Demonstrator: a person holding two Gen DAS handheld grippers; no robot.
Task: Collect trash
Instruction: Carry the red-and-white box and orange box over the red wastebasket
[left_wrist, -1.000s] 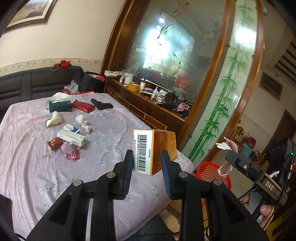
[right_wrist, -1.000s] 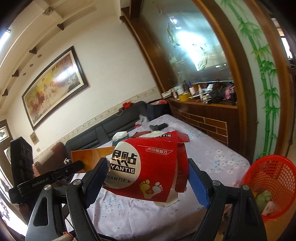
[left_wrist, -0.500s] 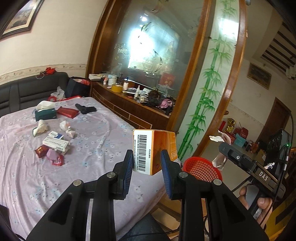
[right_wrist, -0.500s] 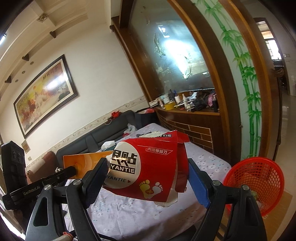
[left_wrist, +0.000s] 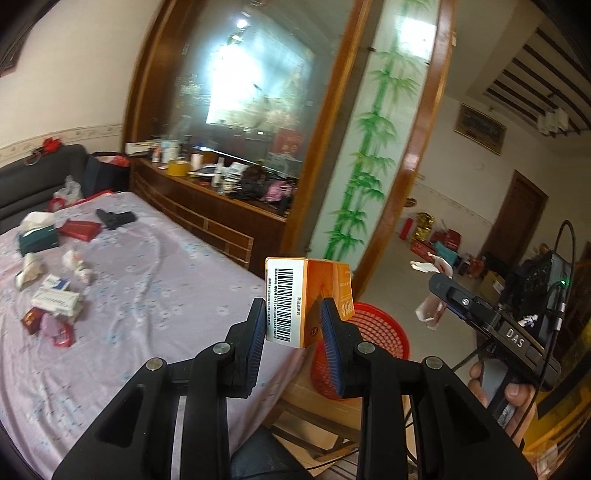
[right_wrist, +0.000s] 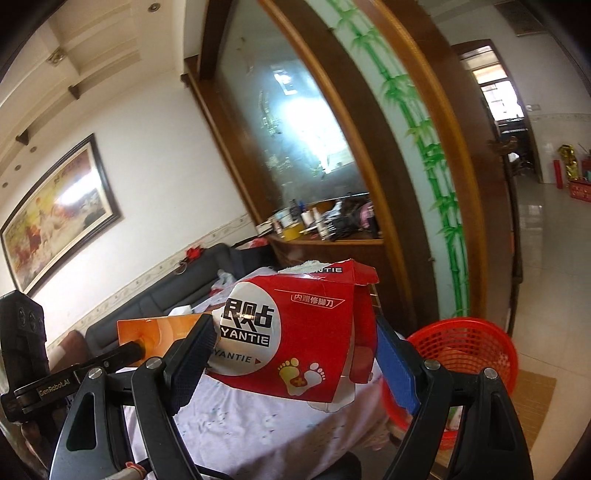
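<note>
My left gripper (left_wrist: 293, 325) is shut on an orange box (left_wrist: 306, 299) with a barcode, held in the air past the table's corner and just left of the red mesh basket (left_wrist: 373, 336). My right gripper (right_wrist: 291, 354) is shut on a torn red YANTIE carton (right_wrist: 295, 332), also in the air, with the red basket (right_wrist: 465, 347) on the floor to its lower right. The right gripper shows in the left wrist view (left_wrist: 480, 317); the orange box shows in the right wrist view (right_wrist: 159, 332).
The table with a lilac cloth (left_wrist: 147, 295) holds several scraps: white boxes (left_wrist: 55, 301), red wrappers (left_wrist: 55, 328), crumpled tissues (left_wrist: 77, 262), a green tissue box (left_wrist: 37, 238). A cluttered wooden sideboard (left_wrist: 207, 184) and glass partition stand behind. Tiled floor (right_wrist: 546, 258) lies to the right.
Both grippers have swung right with their boxes, away from the table. The red basket has come closer and now sits just behind the orange box.
</note>
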